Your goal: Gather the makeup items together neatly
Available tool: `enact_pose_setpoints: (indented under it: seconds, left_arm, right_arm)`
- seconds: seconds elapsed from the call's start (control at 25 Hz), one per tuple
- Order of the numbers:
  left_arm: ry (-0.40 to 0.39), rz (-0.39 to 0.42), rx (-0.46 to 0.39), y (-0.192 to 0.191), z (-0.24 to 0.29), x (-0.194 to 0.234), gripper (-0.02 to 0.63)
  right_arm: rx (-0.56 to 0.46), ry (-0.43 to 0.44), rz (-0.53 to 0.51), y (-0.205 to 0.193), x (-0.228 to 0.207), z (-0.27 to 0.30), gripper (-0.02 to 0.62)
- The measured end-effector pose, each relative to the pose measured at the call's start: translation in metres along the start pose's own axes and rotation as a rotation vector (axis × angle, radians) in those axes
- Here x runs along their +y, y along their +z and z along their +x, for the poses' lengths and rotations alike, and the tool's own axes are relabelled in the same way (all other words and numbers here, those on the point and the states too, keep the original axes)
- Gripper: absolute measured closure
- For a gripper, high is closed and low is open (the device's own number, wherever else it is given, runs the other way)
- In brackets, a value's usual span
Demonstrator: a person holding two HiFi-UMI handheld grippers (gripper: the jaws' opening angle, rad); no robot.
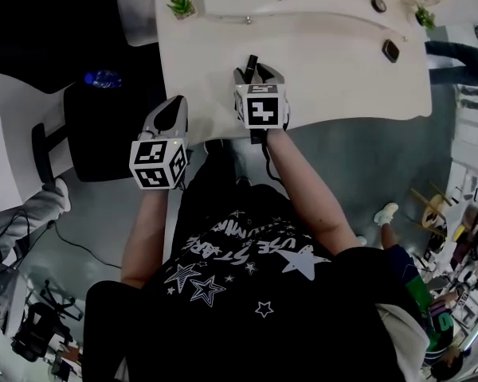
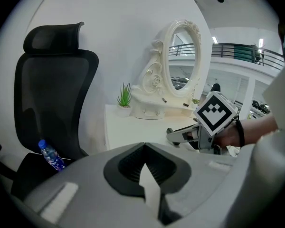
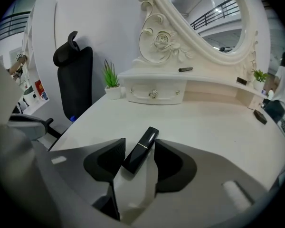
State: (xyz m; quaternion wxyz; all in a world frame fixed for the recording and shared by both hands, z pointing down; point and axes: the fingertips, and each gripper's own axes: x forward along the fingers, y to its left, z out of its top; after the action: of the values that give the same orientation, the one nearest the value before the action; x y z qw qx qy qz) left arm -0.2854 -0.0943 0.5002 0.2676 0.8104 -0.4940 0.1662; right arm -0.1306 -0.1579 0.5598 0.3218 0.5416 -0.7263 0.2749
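My right tongs (image 3: 140, 146) are pinched on a glossy black lipstick tube (image 3: 140, 151) with a thin gold band. It sits tilted between the pads, its cap end pointing to one o'clock and sticking out past the tips. The tube is over the near edge of the white counter (image 3: 204, 122). At twelve o'clock stands the ornate white oval mirror (image 3: 213, 18), and at eleven a small green potted plant (image 3: 111, 80). My left tongs (image 2: 143, 148) are pressed together with nothing between them. In the head view they hang beside the counter's near left corner, at eight o'clock from my right tongs. A black mesh office chair (image 2: 52, 94) with a blue-capped water bottle (image 2: 50, 156) on its seat stands at their ten o'clock.
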Motion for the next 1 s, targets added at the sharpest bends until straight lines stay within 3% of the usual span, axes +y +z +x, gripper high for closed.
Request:
enact_pose_setpoints:
  seconds: [0.16,0.64,1.0]
  left_arm:
    - [-0.009,0.003,0.002,0.003,0.001,0.006,0.604]
    - [-0.071,0.044,0.009,0.010,0.017,0.002,0.604]
    - [-0.131,0.094,0.007,0.021,0.042,-0.038,0.604]
  right_arm:
    - [0.029,-0.033,-0.041,0.001,0.002,0.002,0.460]
    - [0.019,-0.057,-0.022,0.003,-0.013,-0.011,0.466]
    - [-0.035,-0.142,0.014,0.005,-0.084,-0.035,0.466]
